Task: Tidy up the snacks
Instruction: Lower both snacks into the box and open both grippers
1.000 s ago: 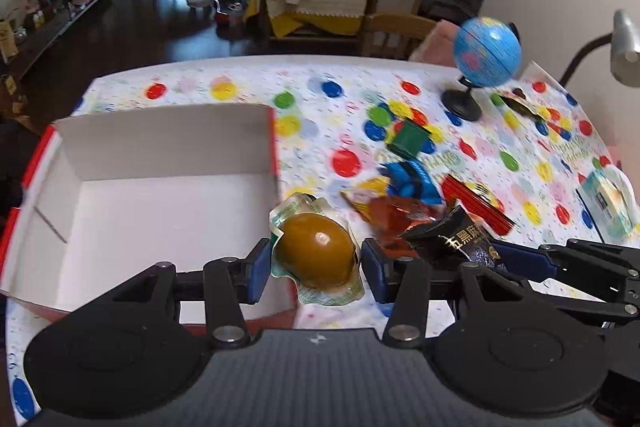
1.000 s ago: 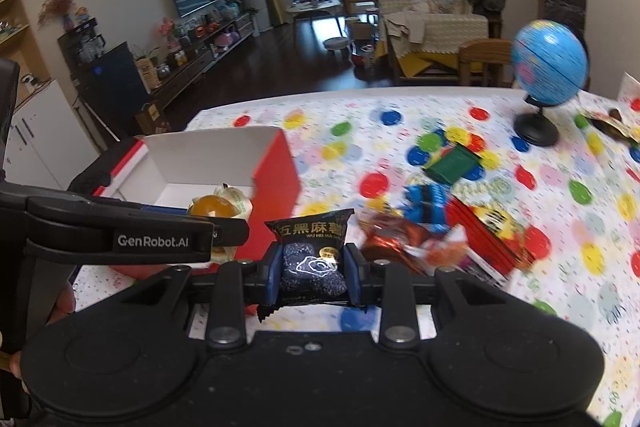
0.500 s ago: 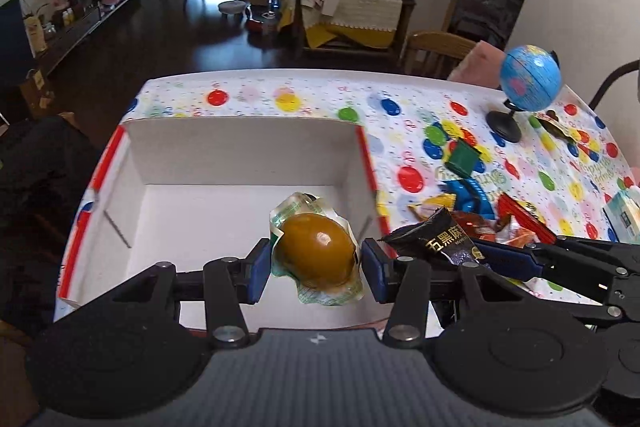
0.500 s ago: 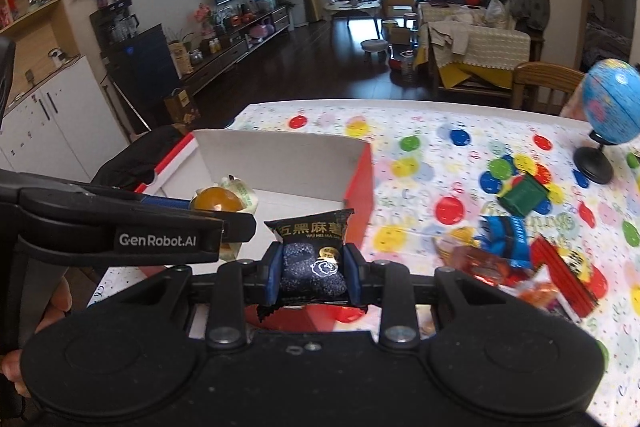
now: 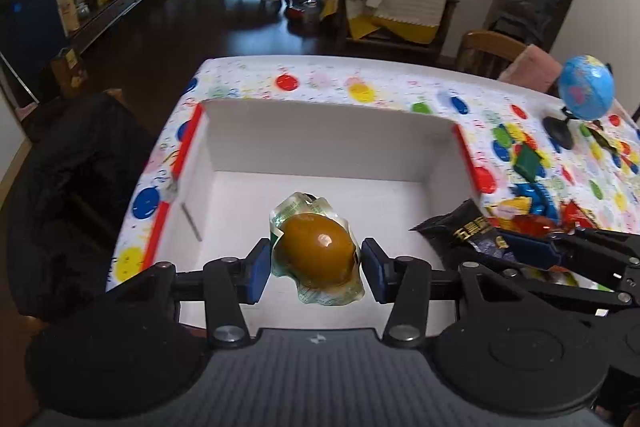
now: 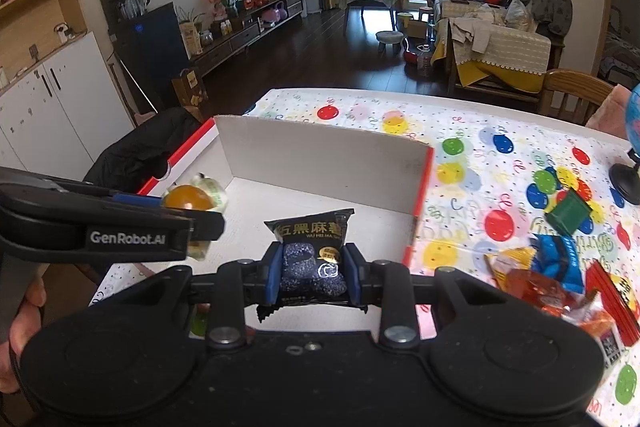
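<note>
Snacks in both grips, over white box [image 5: 320, 147]. Left gripper [image 5: 316, 267] clamps wrapped brown egg [image 5: 316, 251], frame centre. Right gripper [image 6: 312, 273] pinches black sesame packet [image 6: 310, 251]. Only right view shows hand [image 6: 20, 311], lower left, and loose snack pile [image 6: 560, 275] at right.

Both grippers move sideways, away from the snack pile [image 6: 560, 279] and over the white box [image 5: 320, 143]. The left gripper [image 5: 316, 265] was above the spotty tablecloth [image 5: 360, 87] by the box corner; now its wrapped brown egg [image 5: 316, 251] hangs over the box floor. The right gripper [image 6: 312, 269] now holds its black snack packet [image 6: 310, 255] above the box too.
</note>
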Available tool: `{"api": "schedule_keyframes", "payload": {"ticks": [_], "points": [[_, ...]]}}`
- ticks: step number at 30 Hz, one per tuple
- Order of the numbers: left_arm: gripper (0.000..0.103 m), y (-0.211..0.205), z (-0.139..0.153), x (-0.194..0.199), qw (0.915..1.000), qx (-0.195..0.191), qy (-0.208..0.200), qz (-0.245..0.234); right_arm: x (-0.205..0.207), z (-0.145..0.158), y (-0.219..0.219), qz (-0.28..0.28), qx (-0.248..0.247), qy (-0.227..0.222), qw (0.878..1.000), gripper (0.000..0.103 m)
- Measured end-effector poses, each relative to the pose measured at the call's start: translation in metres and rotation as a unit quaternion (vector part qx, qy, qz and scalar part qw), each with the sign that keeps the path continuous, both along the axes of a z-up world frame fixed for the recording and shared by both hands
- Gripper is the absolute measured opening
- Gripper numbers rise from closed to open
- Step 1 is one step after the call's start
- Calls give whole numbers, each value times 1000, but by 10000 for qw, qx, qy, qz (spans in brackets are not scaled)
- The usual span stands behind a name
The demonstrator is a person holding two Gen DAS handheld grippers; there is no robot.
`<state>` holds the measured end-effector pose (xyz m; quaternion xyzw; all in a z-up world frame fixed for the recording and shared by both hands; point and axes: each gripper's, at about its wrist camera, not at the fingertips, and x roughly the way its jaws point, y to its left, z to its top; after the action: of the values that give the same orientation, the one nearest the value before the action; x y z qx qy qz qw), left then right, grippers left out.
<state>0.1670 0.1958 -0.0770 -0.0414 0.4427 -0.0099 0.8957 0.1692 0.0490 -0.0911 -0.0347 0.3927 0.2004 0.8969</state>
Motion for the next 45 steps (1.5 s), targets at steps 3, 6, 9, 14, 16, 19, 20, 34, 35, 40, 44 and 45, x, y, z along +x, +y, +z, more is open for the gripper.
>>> {"api": "schedule_keyframes", "payload": {"ticks": [3, 6, 9, 14, 16, 19, 20, 34, 35, 40, 44, 45], "points": [[48, 11, -8, 5, 9999, 34, 94, 75, 7, -9, 9, 10, -72, 62, 10000, 30], [48, 19, -16, 11, 9998, 67, 176, 119, 12, -17, 16, 21, -148, 118, 9998, 30], [48, 24, -24, 16, 9995, 84, 267, 146, 15, -23, 22, 38, -211, 157, 9996, 30], [48, 28, -35, 21, 9989, 155, 391, 181, 20, -33, 28, 68, -279, 267, 9992, 30], [49, 30, -39, 22, 9987, 168, 436, 196, 21, -37, 30, 70, -279, 333, 9990, 30], [49, 31, -44, 23, 9985, 193, 473, 215, 21, -40, 33, 101, -252, 390, 9989, 31], [50, 31, -45, 23, 9984, 198, 489, 214, 21, -41, 34, 113, -251, 397, 9988, 31], [65, 31, -46, 21, 9984, 162, 525, 128, 16, -42, 36, 130, -167, 404, 9990, 55], [66, 31, -45, 20, 9986, 123, 500, 129, 15, -41, 35, 123, -159, 390, 9990, 59], [67, 34, -38, 16, 9989, 15, 405, 223, 9, -36, 32, 71, -116, 323, 9994, 68], [67, 33, -34, 12, 9991, -36, 344, 230, 5, -30, 26, 17, -70, 269, 9996, 75], [68, 32, -32, 10, 9992, -50, 331, 220, 4, -29, 25, 5, -52, 257, 9997, 75]]}}
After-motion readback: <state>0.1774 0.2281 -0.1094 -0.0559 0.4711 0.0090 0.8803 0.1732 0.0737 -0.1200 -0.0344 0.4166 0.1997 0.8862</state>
